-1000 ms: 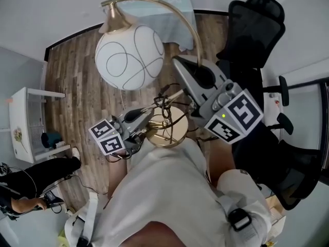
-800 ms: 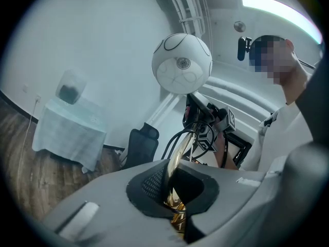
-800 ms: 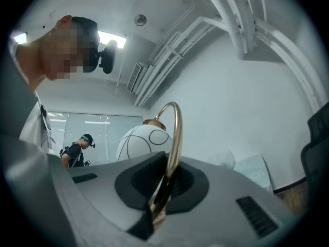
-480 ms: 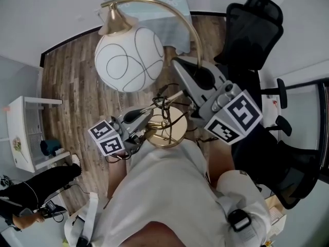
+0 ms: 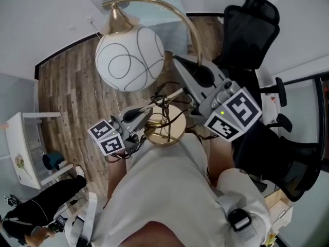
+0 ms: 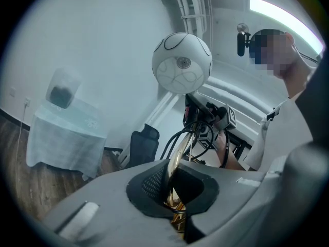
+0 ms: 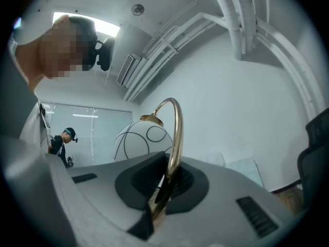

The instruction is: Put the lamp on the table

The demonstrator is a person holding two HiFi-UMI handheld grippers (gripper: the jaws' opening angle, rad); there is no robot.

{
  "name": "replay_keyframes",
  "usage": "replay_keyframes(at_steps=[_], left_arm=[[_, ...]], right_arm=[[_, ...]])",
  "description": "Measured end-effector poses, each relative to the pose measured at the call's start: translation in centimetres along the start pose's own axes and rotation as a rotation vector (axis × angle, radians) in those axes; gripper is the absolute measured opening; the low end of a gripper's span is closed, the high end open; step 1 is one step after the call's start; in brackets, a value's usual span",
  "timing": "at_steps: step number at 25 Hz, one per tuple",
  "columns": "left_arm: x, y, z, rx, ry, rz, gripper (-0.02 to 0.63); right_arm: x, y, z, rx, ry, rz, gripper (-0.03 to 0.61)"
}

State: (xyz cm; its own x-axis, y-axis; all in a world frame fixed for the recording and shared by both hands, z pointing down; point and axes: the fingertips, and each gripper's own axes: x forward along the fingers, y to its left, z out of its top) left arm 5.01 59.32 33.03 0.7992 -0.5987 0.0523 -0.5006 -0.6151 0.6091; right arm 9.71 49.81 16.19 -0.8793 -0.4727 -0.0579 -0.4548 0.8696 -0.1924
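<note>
Lamp (image 5: 129, 58) clamped by its brass stem in left tool (image 5: 146, 112) and right tool (image 5: 182, 68).

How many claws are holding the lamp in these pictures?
2. The left claw is shut on the gold stem of the lamp, low down near its round base. The right claw is shut on the same stem higher up. None is hidden.

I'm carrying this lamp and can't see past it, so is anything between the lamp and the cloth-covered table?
Nothing visible blocks it. Bare wood floor lies between the lamp and the table; the black chair stands off to the right. The lamp itself hides some floor.
</note>
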Motion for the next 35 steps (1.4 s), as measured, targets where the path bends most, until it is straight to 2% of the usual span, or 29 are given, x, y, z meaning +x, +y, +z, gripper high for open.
replay_keyframes(at_steps=[10,17,28,35], left_arm=[[2.8,3.7,2.3,-0.011,0.012,-0.010,-0.002],[6.5,6.1,4.3,-0.016,-0.003,0.003,-0.002],[12.5,10.3,8.2,-0.015,-0.029,0.069,-0.002],[15.5,12.0,9.5,-0.028,-0.025,0.082,-0.002]], right_arm=[[2.4,-4.1,0.2,-0.001,0.005,-0.016,0.000],[4.2,-8.7,1.1,0.009,-0.004,0.031,0.000],[7.2,-16.5,2.7,0.071,-0.009,0.117,0.000],[8.2,-20.3,3.0,0.082,-0.002,0.124,0.000]])
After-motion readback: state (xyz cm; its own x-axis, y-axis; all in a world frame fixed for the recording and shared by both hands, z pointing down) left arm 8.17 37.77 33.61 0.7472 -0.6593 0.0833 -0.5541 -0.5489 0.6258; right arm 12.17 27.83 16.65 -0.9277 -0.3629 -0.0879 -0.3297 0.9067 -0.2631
